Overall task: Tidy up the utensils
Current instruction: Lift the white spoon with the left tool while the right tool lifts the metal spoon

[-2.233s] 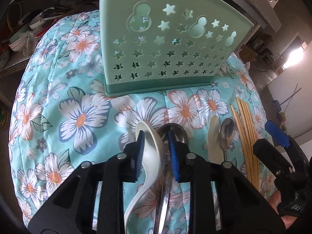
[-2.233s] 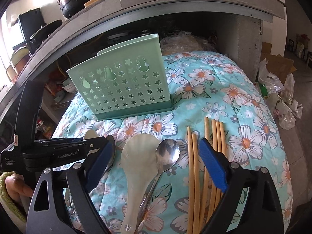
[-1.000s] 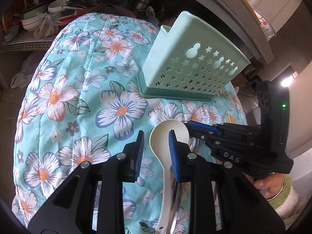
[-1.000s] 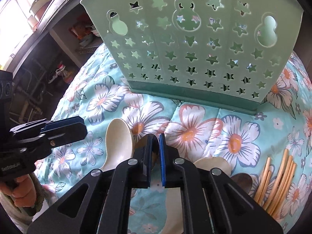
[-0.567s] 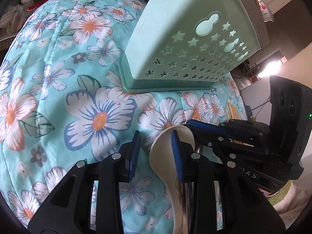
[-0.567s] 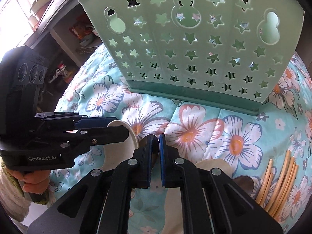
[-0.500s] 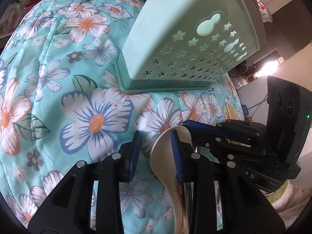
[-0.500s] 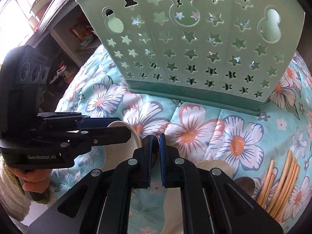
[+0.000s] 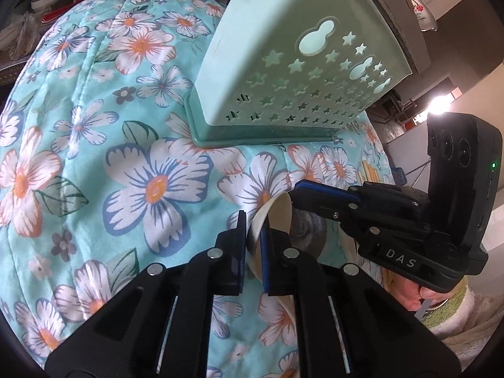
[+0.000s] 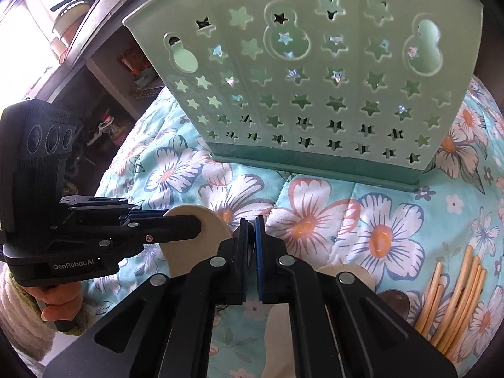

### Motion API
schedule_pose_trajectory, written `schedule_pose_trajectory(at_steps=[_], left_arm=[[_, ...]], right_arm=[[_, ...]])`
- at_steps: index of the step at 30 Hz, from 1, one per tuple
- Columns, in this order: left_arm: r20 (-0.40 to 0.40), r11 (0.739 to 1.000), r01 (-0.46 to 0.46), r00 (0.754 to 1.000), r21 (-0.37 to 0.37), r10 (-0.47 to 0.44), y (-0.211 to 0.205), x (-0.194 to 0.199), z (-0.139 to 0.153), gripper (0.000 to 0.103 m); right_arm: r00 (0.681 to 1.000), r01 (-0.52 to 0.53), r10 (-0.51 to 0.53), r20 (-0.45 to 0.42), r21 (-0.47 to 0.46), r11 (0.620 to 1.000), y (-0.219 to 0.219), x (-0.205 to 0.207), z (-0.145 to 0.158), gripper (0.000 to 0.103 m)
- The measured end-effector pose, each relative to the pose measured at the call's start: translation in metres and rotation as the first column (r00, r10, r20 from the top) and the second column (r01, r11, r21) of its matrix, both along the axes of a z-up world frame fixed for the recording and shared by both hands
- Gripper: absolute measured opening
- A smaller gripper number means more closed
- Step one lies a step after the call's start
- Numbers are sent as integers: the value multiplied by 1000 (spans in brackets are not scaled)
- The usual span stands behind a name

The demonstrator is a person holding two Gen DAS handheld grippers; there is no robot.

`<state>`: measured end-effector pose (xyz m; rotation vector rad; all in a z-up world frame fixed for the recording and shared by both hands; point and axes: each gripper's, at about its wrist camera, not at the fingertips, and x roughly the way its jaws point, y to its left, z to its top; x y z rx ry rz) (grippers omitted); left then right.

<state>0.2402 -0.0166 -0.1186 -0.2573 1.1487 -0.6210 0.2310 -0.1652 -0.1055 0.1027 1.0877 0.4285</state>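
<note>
The cream ceramic spoon [image 9: 277,217] lies with its bowl toward the mint-green utensil holder [image 9: 293,72] and its handle running back under the left gripper [image 9: 252,236], so its long axis points roughly away from that camera; the bowl is now tipped up on edge rather than lying flat. The left gripper's jaws have just been closing and now pinch the rim of the spoon's bowl between the blue pads, whereas half a second ago they stood apart around it. Just beside it, the right gripper [image 10: 251,233] is clamped on the bowl of a metal spoon [image 9: 304,228], its handle hidden beneath the gripper body; this grip looks the same as a second ago. Both spoons sit on the floral quilt [image 9: 94,157], in front of the holder and apart from it. The holder stands upright on the quilt, its star-pierced front wall facing the right wrist camera. In the right wrist view a bundle of wooden chopsticks [image 10: 456,299] lies to the right, well apart from the grippers, with another pale spoon [image 10: 359,275] and a dark metal spoon [image 10: 395,299] near it, partly hidden by the gripper arm. The two grippers crowd each other, the right one's fingers crossing close beside the cream spoon's bowl.
</note>
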Motion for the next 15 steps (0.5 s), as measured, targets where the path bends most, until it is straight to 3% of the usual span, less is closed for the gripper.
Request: schedule_pose_trajectory(at_steps=[9,15], left_arm=[[107,997,-79,991,26,75,23,-27,51,5],[252,988,-150,958,32,137,40,-41,111,5]], right_arm=[[987,34,-28,157,-35,999,-10,-25,47,4],[955,76,-60,291,-44,996,-22,-44,91,4]])
